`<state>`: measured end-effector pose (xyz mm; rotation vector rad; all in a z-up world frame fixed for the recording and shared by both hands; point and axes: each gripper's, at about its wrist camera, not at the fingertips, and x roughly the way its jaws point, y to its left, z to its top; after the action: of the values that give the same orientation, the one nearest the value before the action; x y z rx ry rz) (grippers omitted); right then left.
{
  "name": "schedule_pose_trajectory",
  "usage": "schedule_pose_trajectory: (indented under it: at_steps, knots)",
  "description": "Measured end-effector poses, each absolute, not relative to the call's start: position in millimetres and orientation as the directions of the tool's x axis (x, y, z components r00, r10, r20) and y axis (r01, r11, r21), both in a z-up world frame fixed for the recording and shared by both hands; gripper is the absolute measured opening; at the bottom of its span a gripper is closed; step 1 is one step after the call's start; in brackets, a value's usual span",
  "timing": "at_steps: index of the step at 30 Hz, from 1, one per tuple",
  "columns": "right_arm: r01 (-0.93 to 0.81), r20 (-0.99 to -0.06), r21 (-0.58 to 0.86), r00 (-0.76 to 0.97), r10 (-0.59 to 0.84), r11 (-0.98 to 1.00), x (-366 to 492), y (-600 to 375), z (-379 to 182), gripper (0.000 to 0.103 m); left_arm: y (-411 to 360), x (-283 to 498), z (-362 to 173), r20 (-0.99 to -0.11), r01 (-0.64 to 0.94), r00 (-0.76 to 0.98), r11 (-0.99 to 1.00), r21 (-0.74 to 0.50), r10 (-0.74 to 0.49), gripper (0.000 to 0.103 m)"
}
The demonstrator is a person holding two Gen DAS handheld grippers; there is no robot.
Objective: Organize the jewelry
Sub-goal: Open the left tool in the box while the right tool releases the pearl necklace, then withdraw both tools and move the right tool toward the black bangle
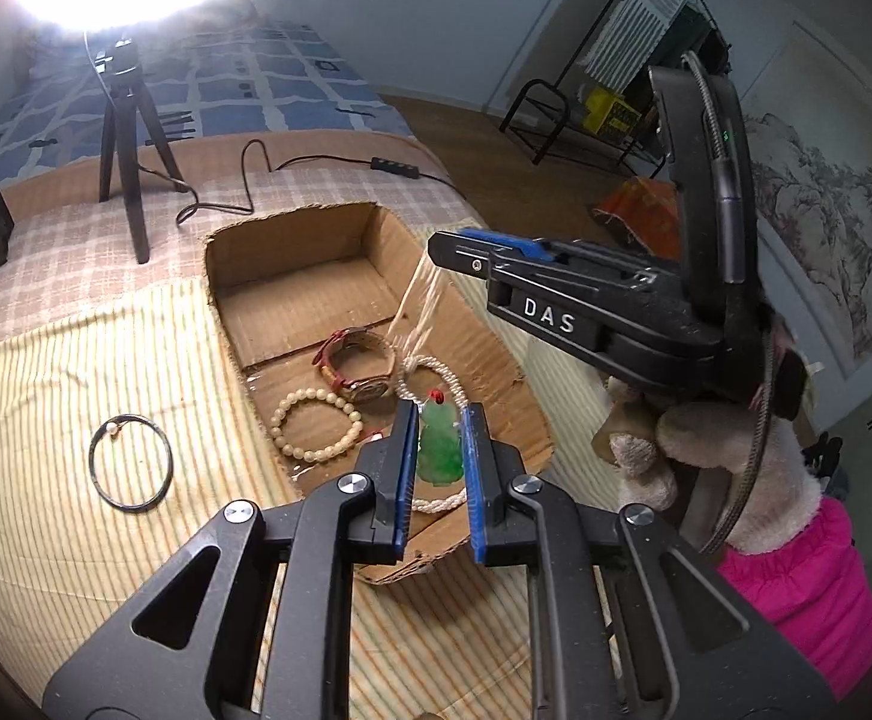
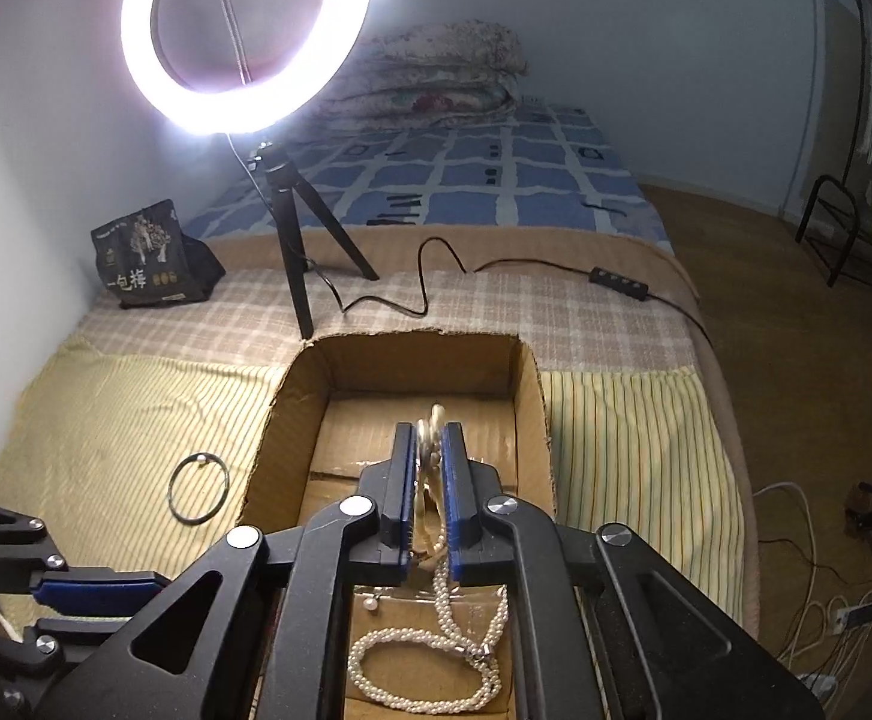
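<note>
An open cardboard box (image 1: 292, 264) lies on the bed. Inside lie a red-strapped watch (image 1: 355, 363), a cream bead bracelet (image 1: 316, 423), a white pearl necklace (image 1: 433, 372) and a green jade pendant (image 1: 439, 447). My left gripper (image 1: 439, 462) hangs open over the pendant, its jaws apart on either side. My right gripper (image 2: 430, 480) is shut on a thin gold chain (image 2: 430, 450) over the box (image 2: 406, 360); in the left wrist view it (image 1: 460, 246) reaches in from the right with the chain (image 1: 421, 306) hanging down. A pearl necklace (image 2: 430, 660) lies below it. A dark bangle (image 1: 130, 462) lies on the striped cloth, also in the right wrist view (image 2: 199, 489).
A ring light on a black tripod (image 2: 292, 240) stands behind the box, with its cable and switch (image 2: 619, 282) across the checked blanket. A black packet (image 2: 142, 258) sits at the back left. The bed edge (image 2: 730, 420) drops to the floor at right.
</note>
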<state>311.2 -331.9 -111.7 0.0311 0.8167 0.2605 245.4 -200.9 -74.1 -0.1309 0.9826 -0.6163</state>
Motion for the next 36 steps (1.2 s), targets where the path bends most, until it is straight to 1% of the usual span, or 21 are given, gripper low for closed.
schedule_pose_trajectory:
  at_steps: [1, 2, 3, 4, 7, 10, 11, 23, 36]
  knots:
    - [-0.211, -0.722, 0.122, 0.652, 0.232, 0.970, 311.7, -331.5, -112.2, 0.033, -201.2, 245.5, -75.0, -0.741, 0.430, 0.401, 0.825, -0.366, -0.538, 0.028]
    - [-0.205, -0.722, 0.117, 0.654, 0.225, 0.972, 311.7, -331.2, -112.1, 0.055, -201.5, 244.6, -75.3, -0.745, 0.430, 0.408, 0.831, -0.353, -0.528, 0.040]
    - [-0.191, -0.719, 0.108, 0.663, 0.209, 0.976, 310.8, -331.5, -111.3, 0.062, -201.5, 244.4, -76.1, -0.745, 0.428, 0.414, 0.835, -0.346, -0.522, 0.063]
    - [-0.182, -0.713, 0.105, 0.672, 0.201, 0.978, 309.8, -332.4, -110.3, 0.068, -200.7, 243.0, -75.6, -0.742, 0.423, 0.433, 0.842, -0.335, -0.513, 0.073]
    - [-0.173, -0.708, 0.108, 0.678, 0.198, 0.979, 308.2, -335.2, -106.4, 0.068, -201.4, 241.8, -75.0, -0.741, 0.432, 0.439, 0.843, -0.321, -0.508, 0.073]
    - [-0.144, -0.707, 0.088, 0.688, 0.164, 0.986, 306.4, -338.0, -104.9, 0.075, -202.5, 242.9, -78.0, -0.750, 0.433, 0.434, 0.845, -0.313, -0.499, 0.073]
    - [-0.139, -0.707, 0.085, 0.689, 0.158, 0.987, 306.3, -338.8, -105.2, 0.075, -202.6, 242.7, -78.8, -0.753, 0.433, 0.430, 0.845, -0.312, -0.498, 0.073]
    - [-0.109, -0.706, 0.078, 0.695, 0.132, 0.991, 301.3, -339.8, -101.3, 0.076, -194.0, 237.6, -77.6, -0.757, 0.441, 0.439, 0.850, -0.288, -0.484, 0.073]
    - [-0.098, -0.675, 0.098, 0.724, 0.138, 0.990, 277.8, -338.5, -86.3, 0.076, -137.9, 241.2, -66.3, -0.742, 0.389, 0.505, 0.884, -0.260, -0.441, 0.073]
